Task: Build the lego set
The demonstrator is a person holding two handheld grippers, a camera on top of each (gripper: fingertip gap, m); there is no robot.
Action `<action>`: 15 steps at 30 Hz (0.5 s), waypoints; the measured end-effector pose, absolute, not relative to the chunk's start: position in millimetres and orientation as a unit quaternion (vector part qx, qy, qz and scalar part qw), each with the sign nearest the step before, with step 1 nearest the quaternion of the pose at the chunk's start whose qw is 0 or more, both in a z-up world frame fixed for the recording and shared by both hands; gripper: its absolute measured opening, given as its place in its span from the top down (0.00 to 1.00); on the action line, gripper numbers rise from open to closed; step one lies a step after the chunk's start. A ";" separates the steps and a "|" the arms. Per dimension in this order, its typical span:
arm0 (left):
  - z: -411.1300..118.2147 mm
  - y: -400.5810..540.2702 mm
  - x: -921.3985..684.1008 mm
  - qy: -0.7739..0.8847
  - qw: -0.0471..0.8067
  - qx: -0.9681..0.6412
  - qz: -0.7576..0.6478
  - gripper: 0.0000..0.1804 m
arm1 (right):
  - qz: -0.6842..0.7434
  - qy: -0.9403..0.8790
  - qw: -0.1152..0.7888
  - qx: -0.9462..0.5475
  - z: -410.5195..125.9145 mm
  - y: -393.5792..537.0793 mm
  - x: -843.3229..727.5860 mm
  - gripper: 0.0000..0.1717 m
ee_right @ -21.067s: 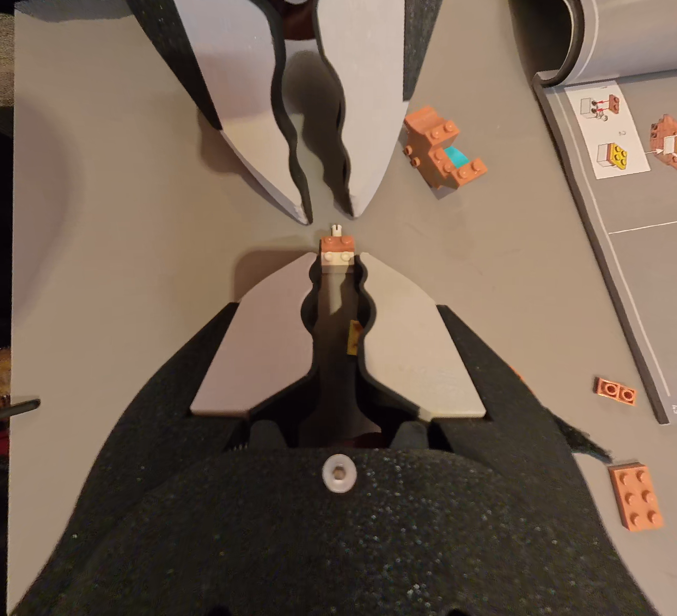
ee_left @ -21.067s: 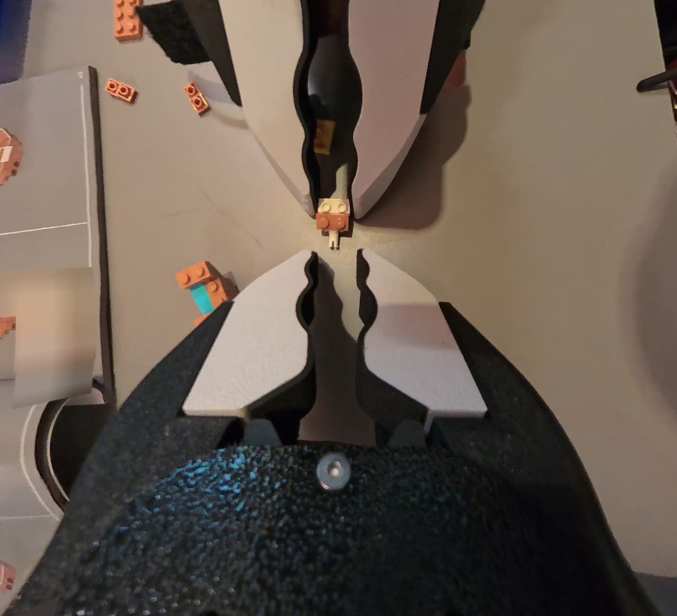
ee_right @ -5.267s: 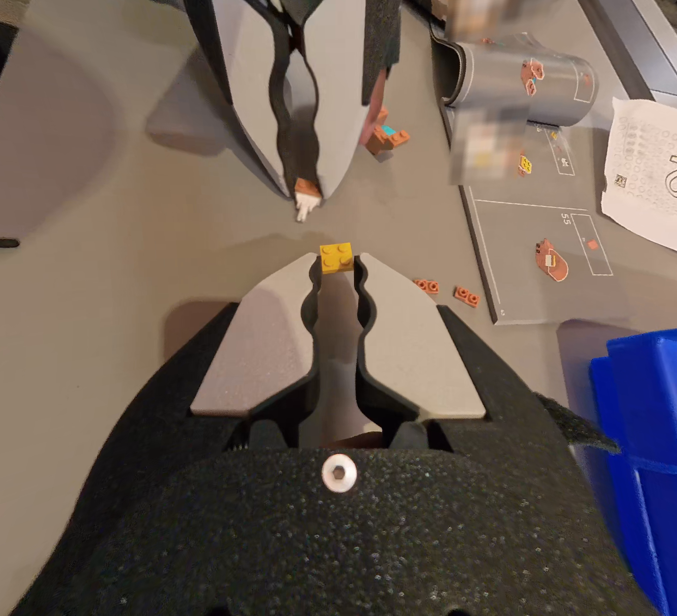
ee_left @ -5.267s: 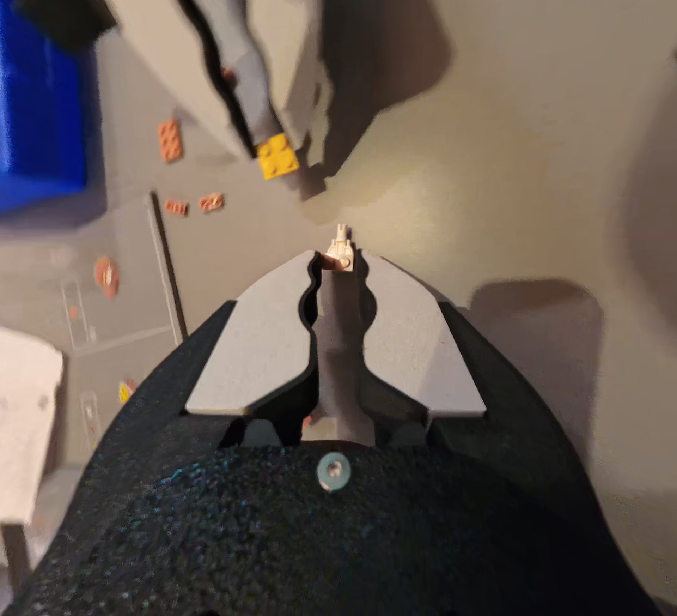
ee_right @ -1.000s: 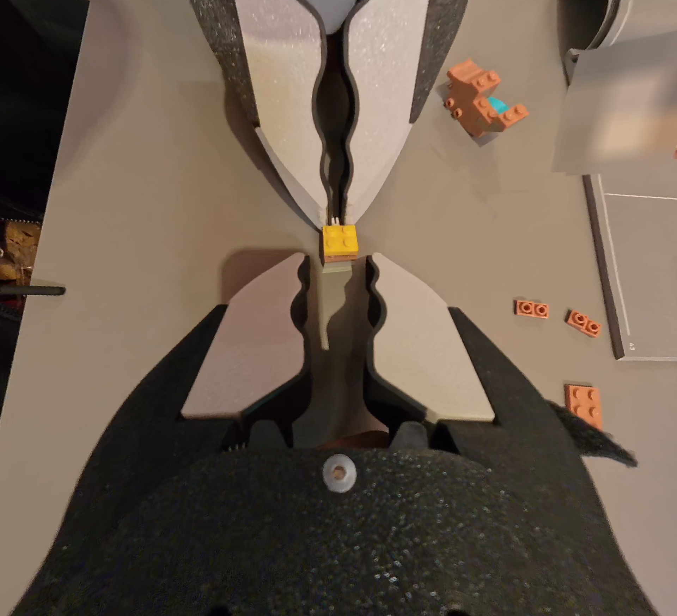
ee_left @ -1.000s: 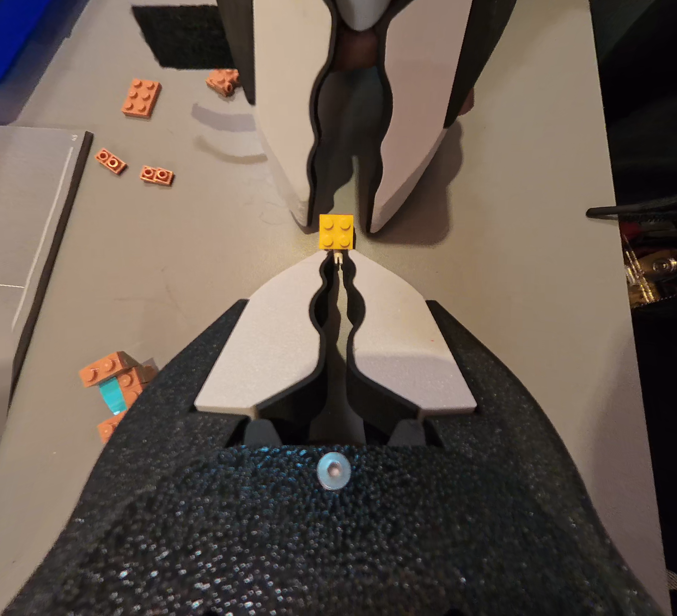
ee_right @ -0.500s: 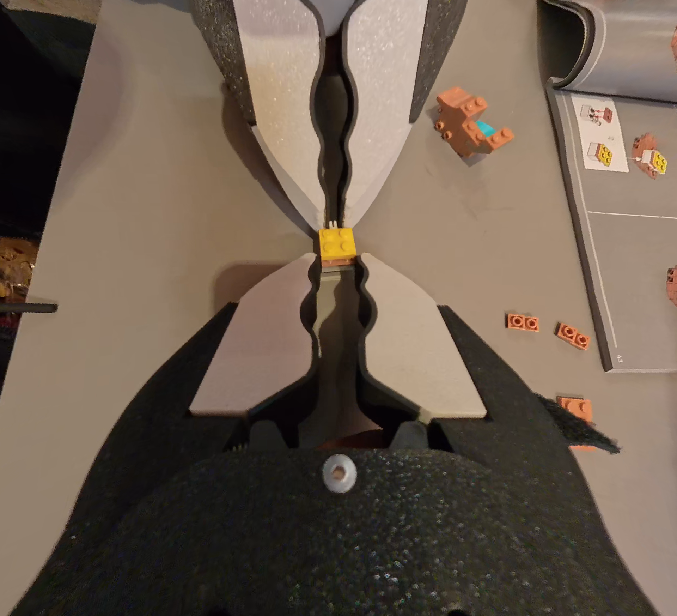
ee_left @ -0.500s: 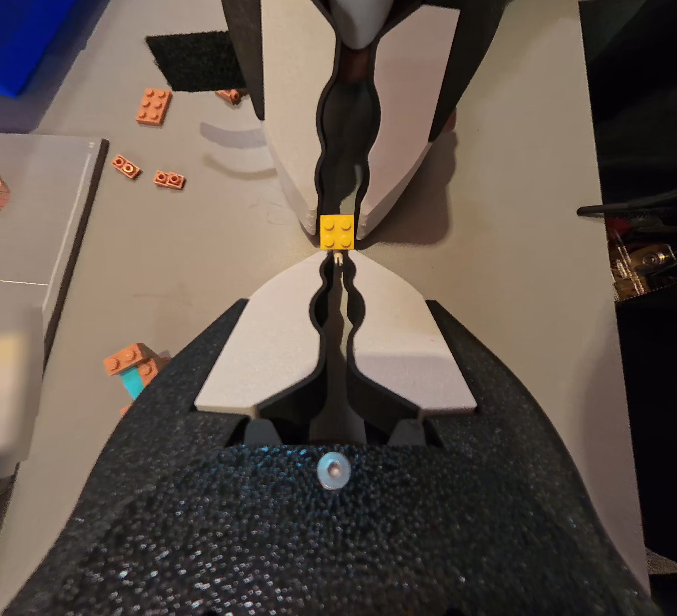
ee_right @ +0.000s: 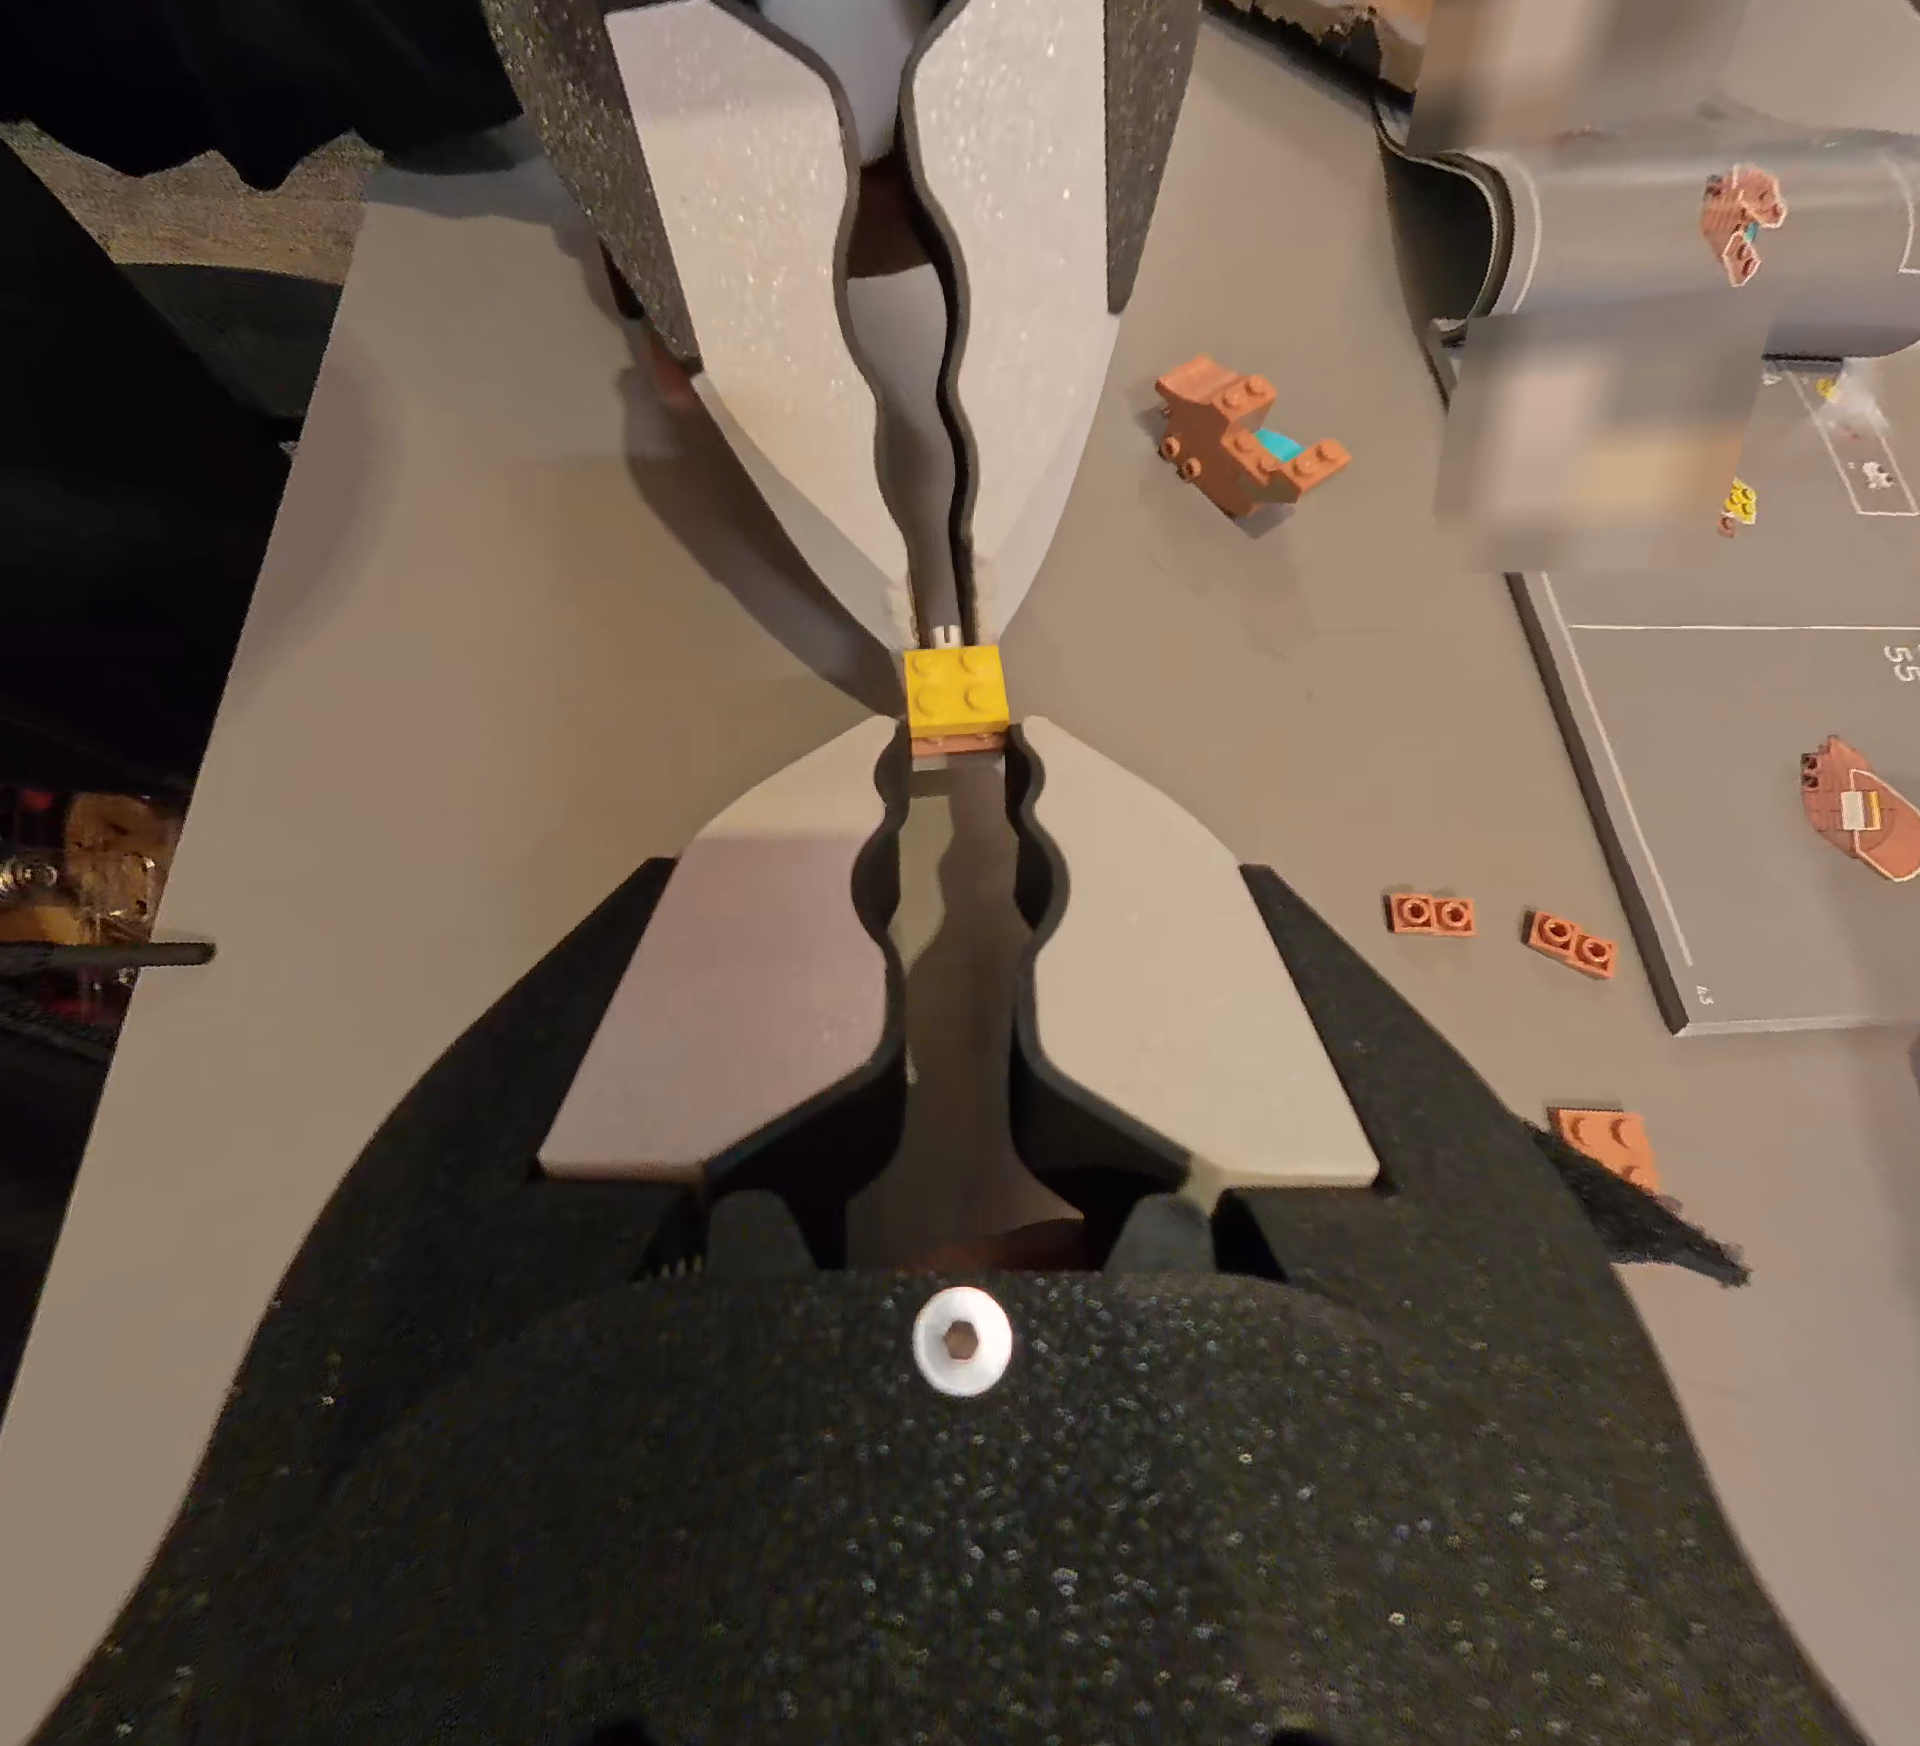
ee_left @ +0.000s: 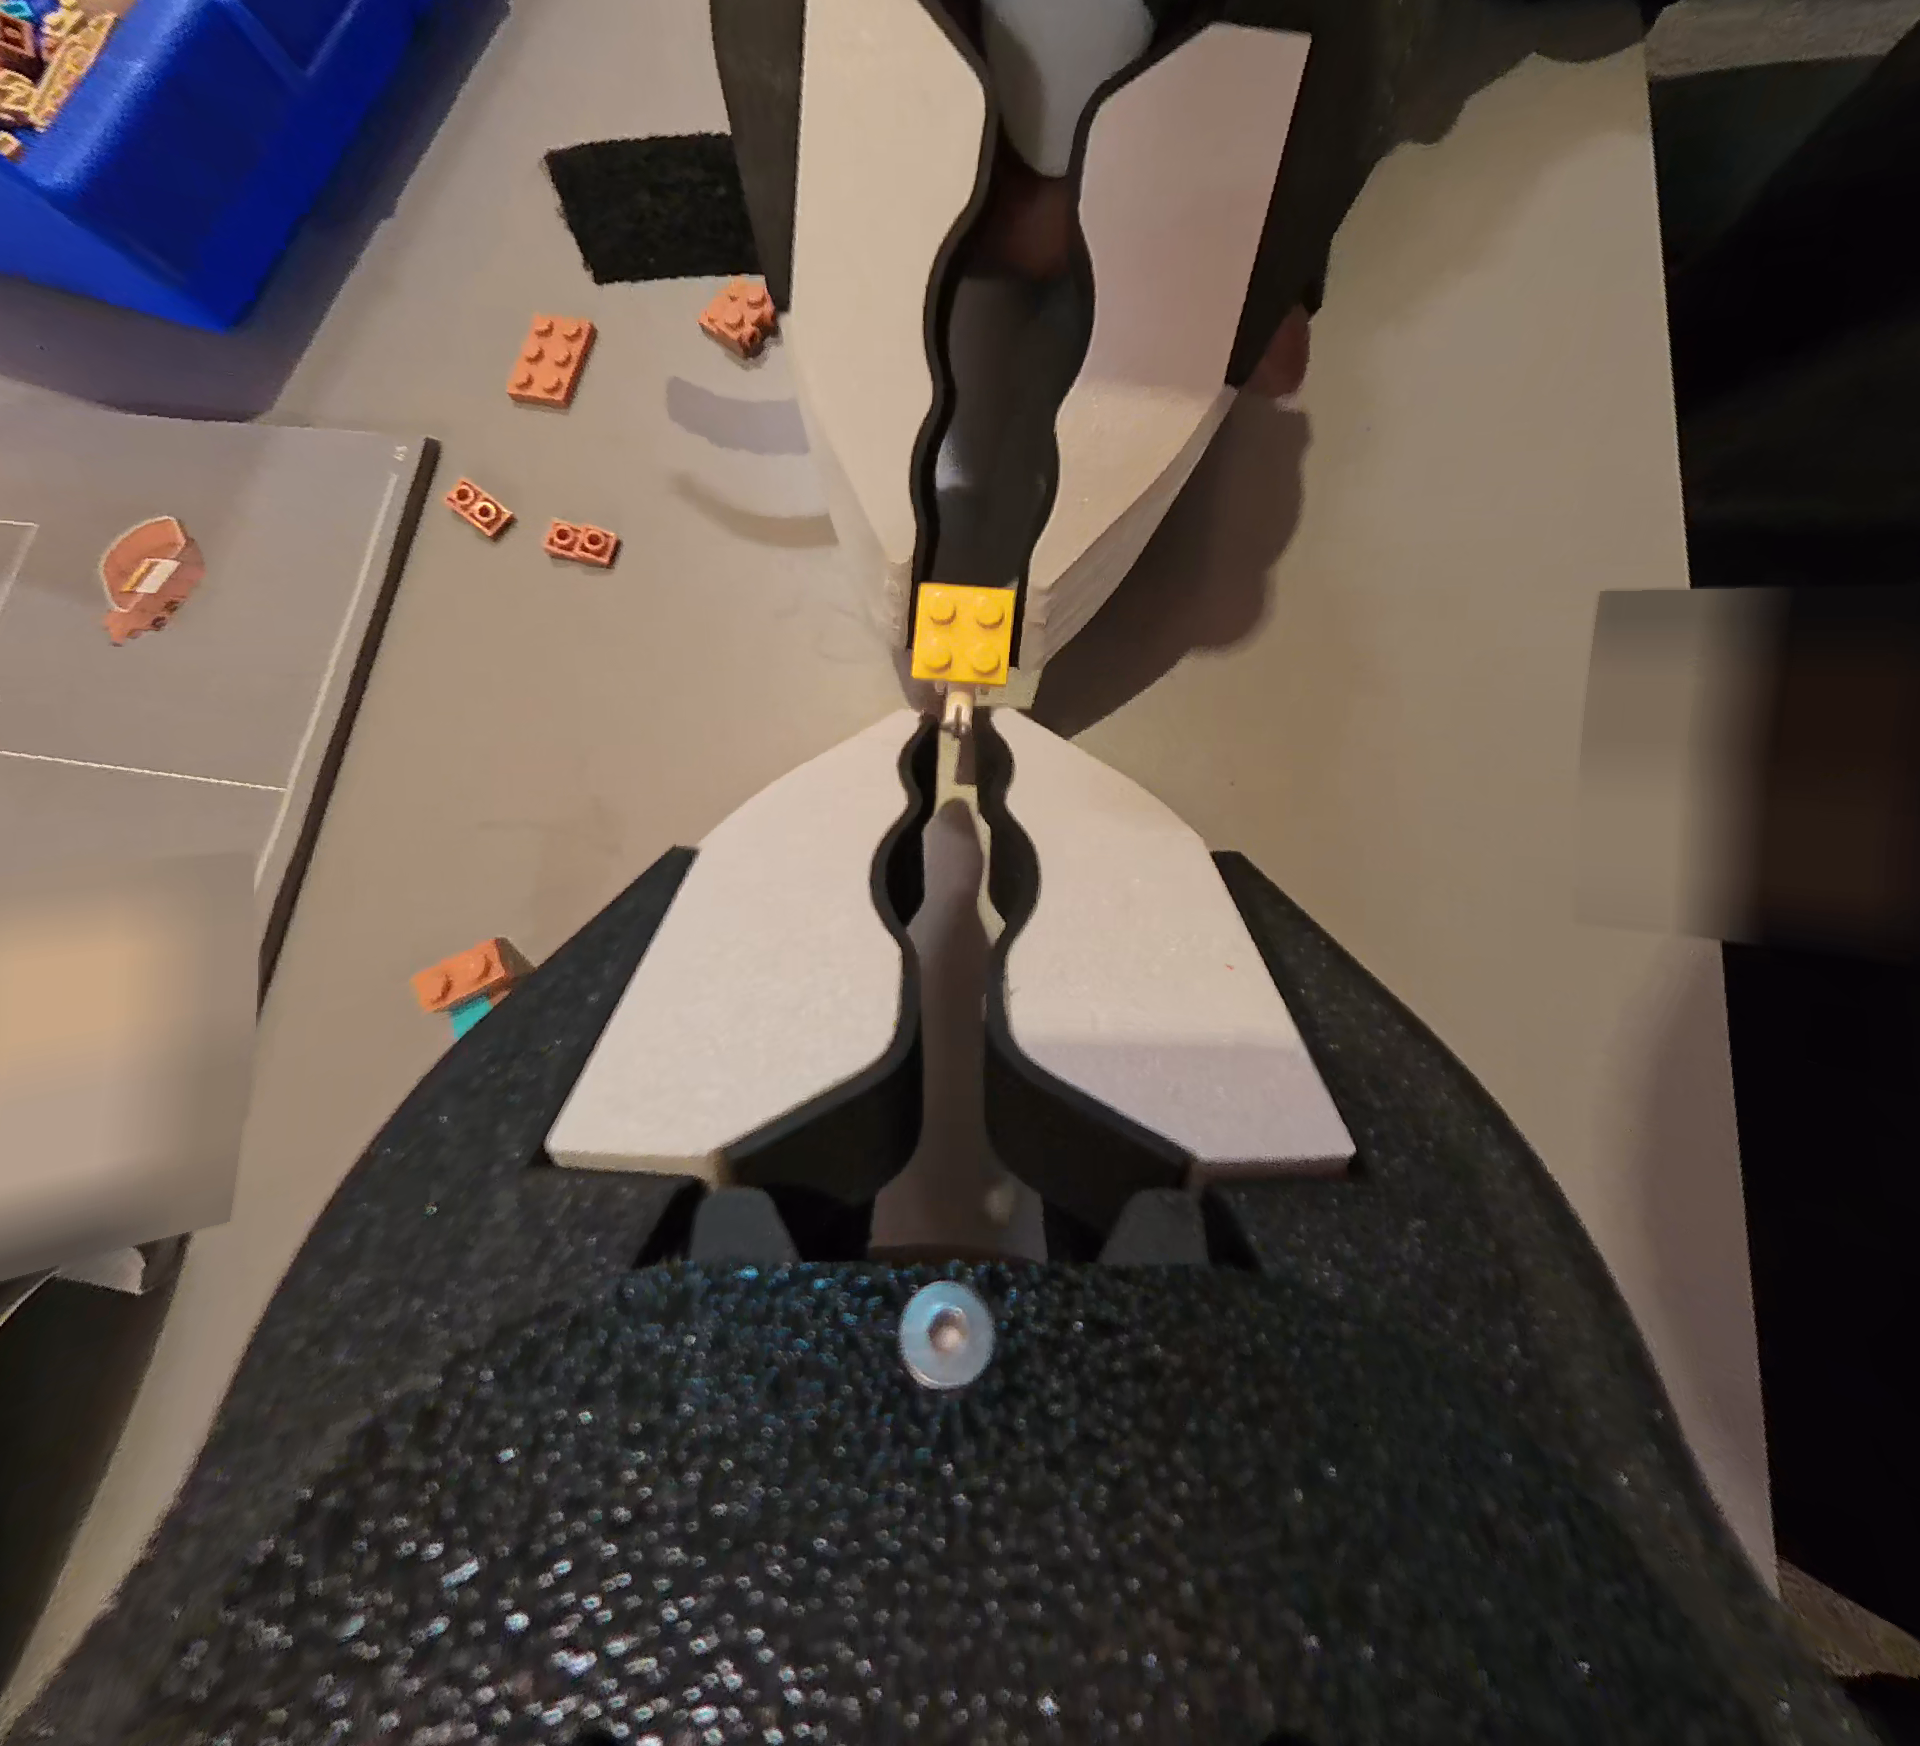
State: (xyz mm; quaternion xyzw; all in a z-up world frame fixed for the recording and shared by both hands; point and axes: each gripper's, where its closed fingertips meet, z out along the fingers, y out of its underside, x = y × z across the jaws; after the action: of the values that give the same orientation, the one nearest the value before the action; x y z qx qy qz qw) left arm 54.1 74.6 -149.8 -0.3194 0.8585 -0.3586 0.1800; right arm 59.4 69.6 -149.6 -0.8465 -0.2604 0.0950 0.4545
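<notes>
Pinching one small, rigid, light brick stack [ee_right: 957, 709] head-on: right gripper [ee_right: 957, 754] clamps its brown plate; left gripper [ee_left: 957, 728] nips its white peg.

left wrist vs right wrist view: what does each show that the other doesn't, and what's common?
Left wrist view only: a blue bin of loose pieces at upper left and a black patch on the table.

Right wrist view only: the curled-over part of the booklet at upper right and a brown layer under the yellow brick.

Both: the yellow brick, gripped at its sides by the right gripper, with the left gripper closed on a small white peg; the brown-and-teal assembly; two small brown plates; the grey table.
</notes>
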 end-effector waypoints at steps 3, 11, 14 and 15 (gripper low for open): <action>-147.2 75.7 54.2 0.850 0.183 -0.325 -0.374 0.96 | 0.099 -0.258 0.461 -0.843 -146.3 69.6 59.3 0.90; -138.0 70.3 54.0 0.823 0.181 -0.314 -0.437 0.97 | 0.112 -0.256 0.475 -0.835 -138.2 69.3 56.4 0.90; -136.6 69.9 54.5 0.819 0.183 -0.312 -0.445 0.97 | 0.112 -0.255 0.477 -0.833 -136.9 69.4 56.8 0.90; -136.2 69.9 54.9 0.817 0.185 -0.312 -0.448 0.97 | 0.112 -0.254 0.478 -0.833 -136.3 69.4 57.0 0.90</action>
State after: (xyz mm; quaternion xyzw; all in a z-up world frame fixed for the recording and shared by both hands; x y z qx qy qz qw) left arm 54.9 69.9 -136.2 -0.3119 0.8174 -0.4477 0.1848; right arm 57.0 69.4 -136.3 -0.8332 -0.2544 0.1118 0.4781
